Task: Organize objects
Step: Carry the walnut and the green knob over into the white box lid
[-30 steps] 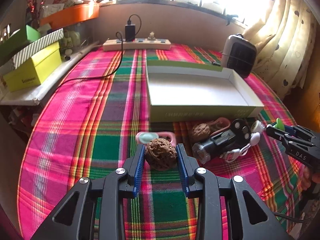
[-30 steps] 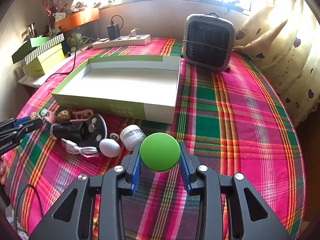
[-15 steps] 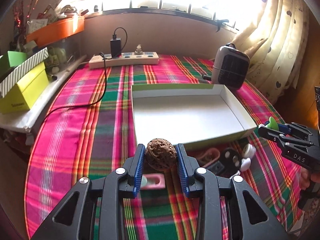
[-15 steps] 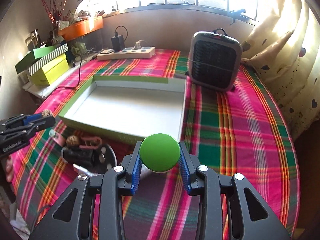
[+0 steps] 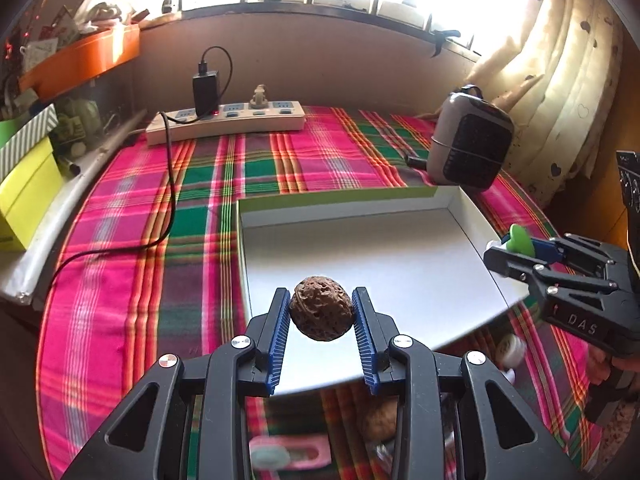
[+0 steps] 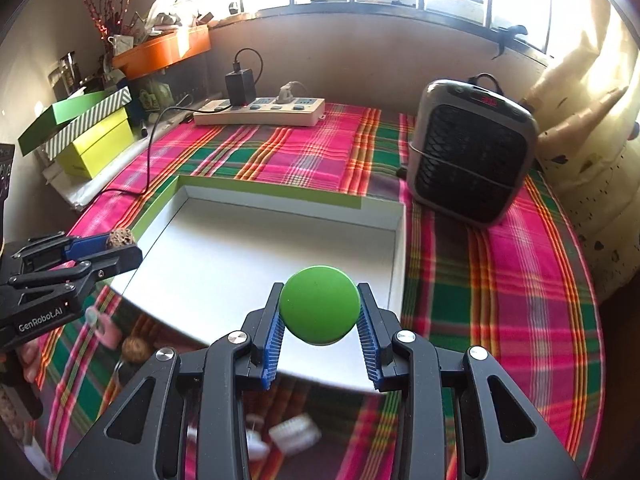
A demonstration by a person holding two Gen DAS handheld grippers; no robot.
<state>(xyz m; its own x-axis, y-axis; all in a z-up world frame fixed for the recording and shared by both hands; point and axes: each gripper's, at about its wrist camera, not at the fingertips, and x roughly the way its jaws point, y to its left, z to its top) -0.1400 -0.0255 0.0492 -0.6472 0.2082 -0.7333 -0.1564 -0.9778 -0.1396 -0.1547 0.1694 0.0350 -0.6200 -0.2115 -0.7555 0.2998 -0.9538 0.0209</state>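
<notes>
- The brown walnut (image 5: 321, 308) is clamped between the blue pads of the left gripper (image 5: 321, 320), whose jaws hold it by its sides above the near edge of the white tray (image 5: 400, 248).
- The green ball (image 6: 319, 305) sits gripped the same way in the right gripper (image 6: 319, 320), jaws closed onto it, over the tray's near right part.
- Ahead of both pairs of jaws the tray's floor lies bare, its rim edged in green.
- Below and behind the jaws, on the plaid worktop (image 6: 500, 280), lie a second walnut (image 6: 135, 347), a pink clip (image 5: 286, 451) and some white items, blurred, perhaps bottle caps.
- Beyond the tray stand a grey heater (image 6: 472, 156) to the right and a power strip (image 6: 260, 111) at the far wall.
</notes>
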